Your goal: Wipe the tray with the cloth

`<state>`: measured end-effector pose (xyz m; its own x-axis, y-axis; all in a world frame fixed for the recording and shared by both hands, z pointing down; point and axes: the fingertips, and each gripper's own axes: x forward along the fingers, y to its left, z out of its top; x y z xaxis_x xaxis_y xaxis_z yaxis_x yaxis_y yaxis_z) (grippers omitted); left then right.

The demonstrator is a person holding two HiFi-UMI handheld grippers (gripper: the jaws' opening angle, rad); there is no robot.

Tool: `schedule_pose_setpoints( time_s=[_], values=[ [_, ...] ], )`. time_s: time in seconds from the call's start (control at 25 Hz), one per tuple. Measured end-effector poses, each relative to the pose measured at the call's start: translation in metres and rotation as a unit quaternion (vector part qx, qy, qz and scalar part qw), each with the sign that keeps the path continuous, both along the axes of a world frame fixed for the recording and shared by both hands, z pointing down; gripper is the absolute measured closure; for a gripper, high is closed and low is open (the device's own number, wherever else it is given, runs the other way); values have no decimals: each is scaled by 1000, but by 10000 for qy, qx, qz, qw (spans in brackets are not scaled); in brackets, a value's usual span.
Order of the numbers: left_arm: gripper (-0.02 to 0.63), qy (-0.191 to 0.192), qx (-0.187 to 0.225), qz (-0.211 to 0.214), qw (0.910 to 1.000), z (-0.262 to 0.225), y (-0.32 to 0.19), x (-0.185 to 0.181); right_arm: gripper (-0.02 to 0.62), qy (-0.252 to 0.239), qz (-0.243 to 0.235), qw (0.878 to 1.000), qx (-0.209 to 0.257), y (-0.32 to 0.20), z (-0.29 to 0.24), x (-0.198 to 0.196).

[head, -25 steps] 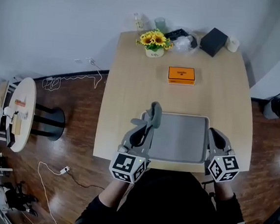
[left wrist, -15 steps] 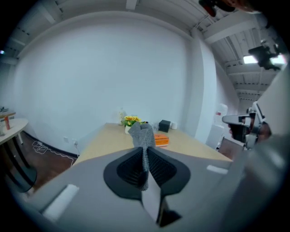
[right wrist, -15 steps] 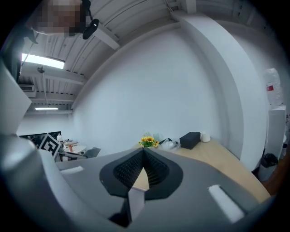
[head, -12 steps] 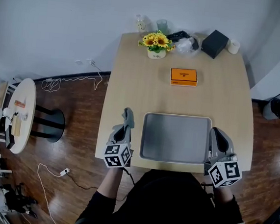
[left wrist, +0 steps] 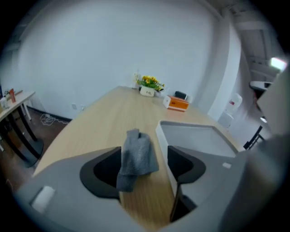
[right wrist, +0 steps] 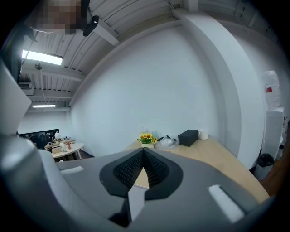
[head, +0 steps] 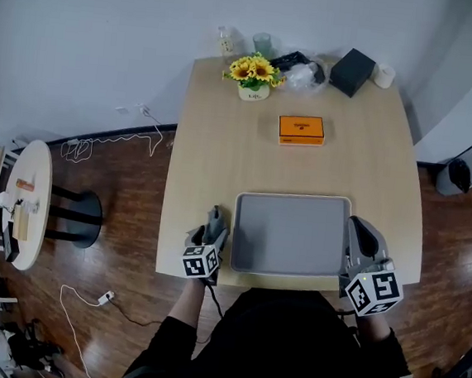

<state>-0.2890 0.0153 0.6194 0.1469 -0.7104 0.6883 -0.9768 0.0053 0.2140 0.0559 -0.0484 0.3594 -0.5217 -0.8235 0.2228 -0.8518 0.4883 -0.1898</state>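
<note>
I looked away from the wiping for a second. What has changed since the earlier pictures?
The left tool carried the cloth off the left edge of the tray to the table beside it; its jaws are opening, the cloth lying between them. The right tool stayed shut by the tray's right edge.

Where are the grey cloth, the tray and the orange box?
grey cloth (left wrist: pixel 136 154), left gripper view, its bunched middle.
tray (head: pixel 290 232), head view, its bare floor.
orange box (head: pixel 301 130), head view, its top face.
</note>
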Motion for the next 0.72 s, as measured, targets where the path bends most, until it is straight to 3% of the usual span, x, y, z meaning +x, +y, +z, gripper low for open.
schedule_pose_setpoints(
  time_s=[0.08, 0.16, 0.28, 0.36, 0.4, 0.52, 0.72],
  values=[
    [299, -69, 540, 320, 9980, -48, -4, 18, 595, -20, 36, 10000, 15, 0, -1, 3],
    [306, 94, 1182, 816, 9896, -108, -10, 47, 595, -108, 47, 9999, 9, 0, -1, 4],
    [435, 377, 2277, 1552, 9605, -200, -19, 100, 595, -238, 3, 9997, 3, -1, -2, 0],
    [598, 236, 2825, 1833, 9413, -242, -22, 129, 595, -238, -19, 9997, 40, -1, -3, -2],
    [598, 95, 2917, 1932, 9367, -253, -22, 142, 595, -240, -30, 9997, 70, -1, -4, -3],
    [598, -88, 2859, 2060, 9358, -260, -21, 165, 595, -266, -84, 9994, 195, -1, -13, -8],
    [598, -15, 2548, 1704, 9519, -245, -19, 157, 595, -5, -245, 9988, 434, 2, -20, -13]
  ],
)
